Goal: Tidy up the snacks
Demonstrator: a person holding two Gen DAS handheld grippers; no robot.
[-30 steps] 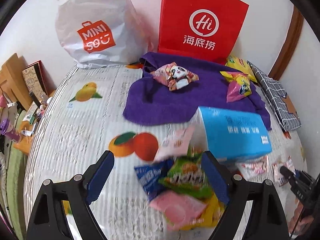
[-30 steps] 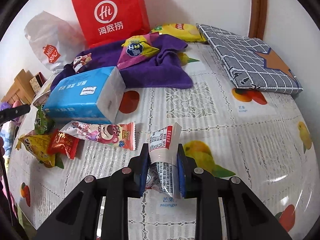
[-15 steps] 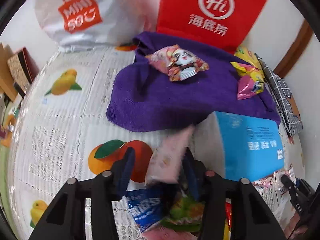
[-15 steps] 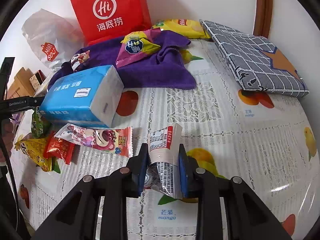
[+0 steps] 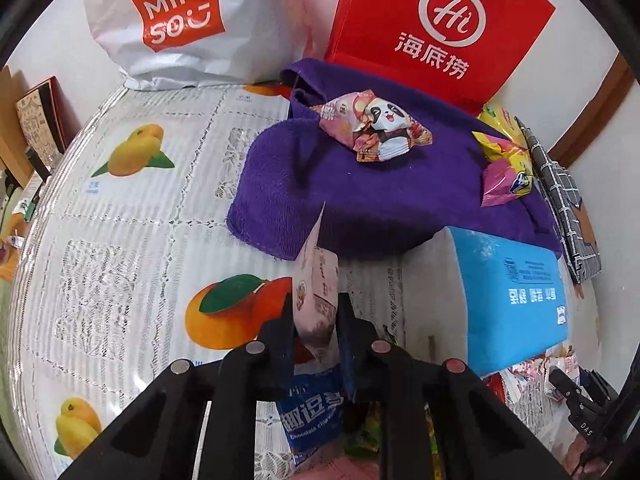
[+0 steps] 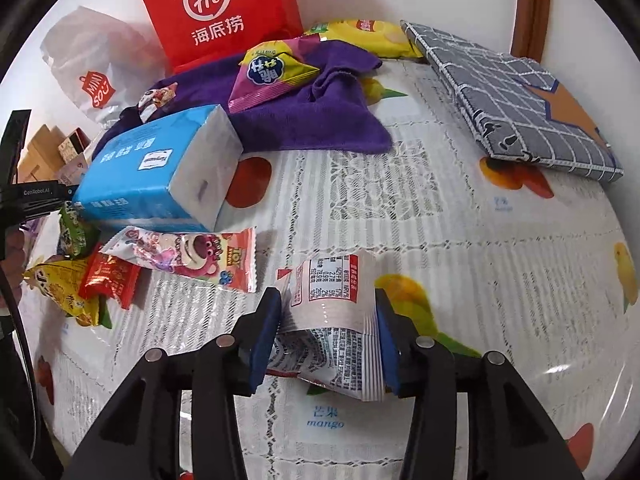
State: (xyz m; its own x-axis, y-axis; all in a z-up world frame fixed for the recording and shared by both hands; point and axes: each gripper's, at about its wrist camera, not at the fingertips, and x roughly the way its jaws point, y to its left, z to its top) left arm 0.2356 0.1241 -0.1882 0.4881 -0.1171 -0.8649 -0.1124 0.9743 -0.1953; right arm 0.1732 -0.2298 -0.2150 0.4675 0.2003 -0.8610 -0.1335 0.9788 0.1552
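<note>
We see a pale pink snack packet (image 5: 316,284) standing upright, pinched in our left gripper (image 5: 315,320), whose jaws have just been closing on it above a blue cookie packet (image 5: 314,412) beside the blue tissue pack (image 5: 516,300). Our right gripper (image 6: 326,332) has just been opening; a white snack packet (image 6: 332,308) lies between its spread jaws on the fruit-print tablecloth (image 6: 500,260).
</note>
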